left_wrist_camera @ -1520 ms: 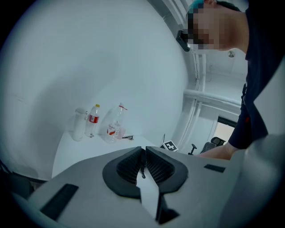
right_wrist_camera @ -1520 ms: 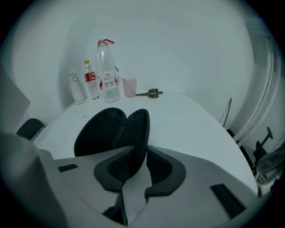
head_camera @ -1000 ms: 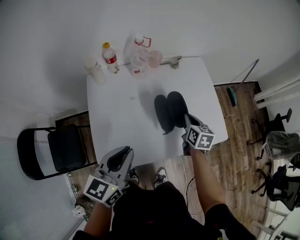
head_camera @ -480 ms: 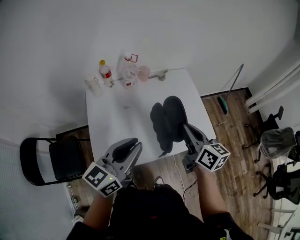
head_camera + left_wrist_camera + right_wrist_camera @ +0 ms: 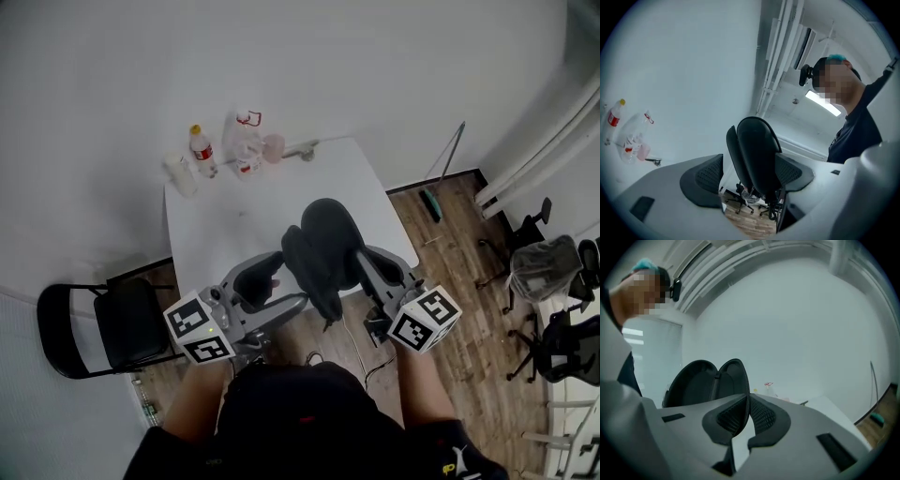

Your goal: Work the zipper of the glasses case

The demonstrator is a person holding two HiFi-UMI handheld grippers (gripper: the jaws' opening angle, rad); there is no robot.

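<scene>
The black glasses case [image 5: 322, 246] hangs in the air above the white table's [image 5: 216, 225] front edge, its two shells splayed open. My right gripper [image 5: 364, 269] is shut on the case's rim; in the right gripper view the pads [image 5: 761, 414] pinch the thin edge and the case's [image 5: 701, 380] hollow inside faces the camera. My left gripper [image 5: 279, 292] comes at it from the left. Its jaws have just been opening and now stand wide, with the case [image 5: 757, 150] between them in the left gripper view and no pad visibly pressing on it.
Bottles [image 5: 199, 150] and clear plastic cups [image 5: 246, 142] stand along the table's far edge. A black folding chair [image 5: 94, 328] is to the left of the table. Office chairs [image 5: 544, 272] stand on the wooden floor [image 5: 450, 234] at the right.
The right gripper has lifted the case off the table toward the camera. The left gripper rose from the lower left to the case, and its jaws went from shut to wide open.
</scene>
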